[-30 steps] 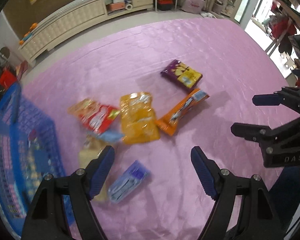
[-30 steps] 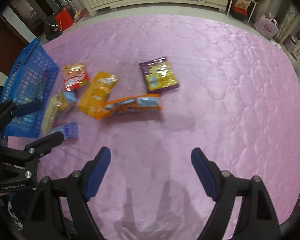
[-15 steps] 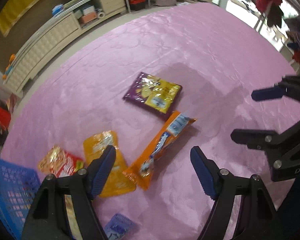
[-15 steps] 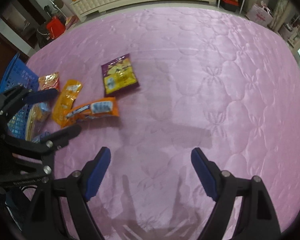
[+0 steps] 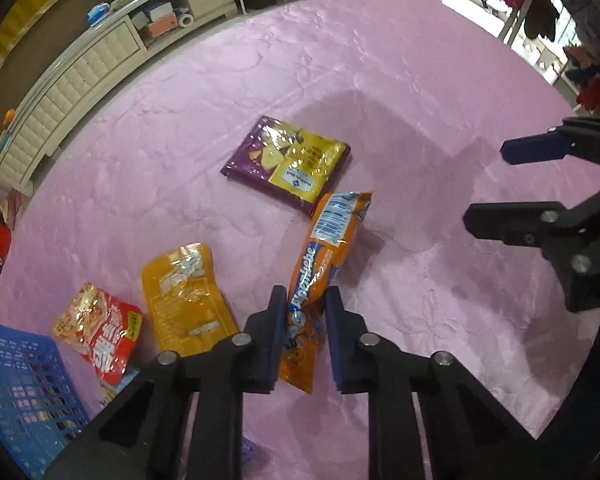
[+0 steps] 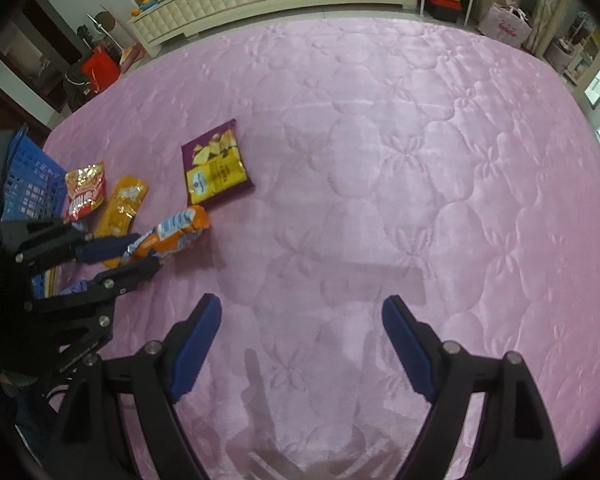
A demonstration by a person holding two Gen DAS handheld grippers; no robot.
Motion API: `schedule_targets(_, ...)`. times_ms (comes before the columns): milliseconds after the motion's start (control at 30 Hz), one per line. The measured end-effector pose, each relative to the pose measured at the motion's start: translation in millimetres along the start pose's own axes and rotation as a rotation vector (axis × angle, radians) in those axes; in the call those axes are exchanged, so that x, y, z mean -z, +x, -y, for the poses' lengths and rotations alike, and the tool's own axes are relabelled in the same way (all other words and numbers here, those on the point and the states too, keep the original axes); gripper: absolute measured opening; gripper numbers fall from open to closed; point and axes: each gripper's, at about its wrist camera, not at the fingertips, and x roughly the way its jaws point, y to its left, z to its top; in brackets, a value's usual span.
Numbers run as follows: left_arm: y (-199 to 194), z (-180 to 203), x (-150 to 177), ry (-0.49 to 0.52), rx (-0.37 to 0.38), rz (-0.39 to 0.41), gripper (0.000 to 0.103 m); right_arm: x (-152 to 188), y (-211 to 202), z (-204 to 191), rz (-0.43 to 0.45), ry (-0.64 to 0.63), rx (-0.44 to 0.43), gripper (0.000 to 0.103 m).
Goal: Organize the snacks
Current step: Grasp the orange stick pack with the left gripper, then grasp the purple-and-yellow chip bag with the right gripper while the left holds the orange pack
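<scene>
Pink quilted satin (image 6: 380, 152), stitched in petal shapes and faintly glossy, covers the whole surface, and crinkly foil snack packets lie at its left side. A long orange packet (image 5: 320, 256) with a blue and white label sits pinched between the blue pads of the left gripper (image 5: 306, 300), whose jaws have just been closing onto it — its far end lies just beside a flat purple and yellow chip bag (image 5: 288, 164). Left of these lie a limp yellow-orange pouch (image 5: 188, 300) and a shiny red packet (image 5: 100, 332), which sits next to the latticed plastic wall of a blue basket (image 5: 16, 384). The right gripper (image 6: 300, 320) hangs over bare quilt well to the right of the snacks, its jaws spread wide — nothing between them.
</scene>
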Motion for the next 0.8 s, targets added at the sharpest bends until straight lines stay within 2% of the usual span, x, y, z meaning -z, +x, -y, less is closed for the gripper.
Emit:
schedule_targets(233,-36.2,-16.1,19.0,-0.076,-0.006,0.084,0.015,-13.2,-7.9,-20.8,0.051,-0.03,0.006,0.086)
schedule_targets(567,-53.8,-67.8,39.9,-0.251,-0.131,0.1,0.016,-36.8,7.5,-66.8,0.137,-0.154,0.114,0.089)
schedule_targets(800,-54.1,-97.8,38.1,-0.306,-0.154,0.118,0.016,-60.5,28.0,-77.4,0.131,-0.156,0.119,0.089)
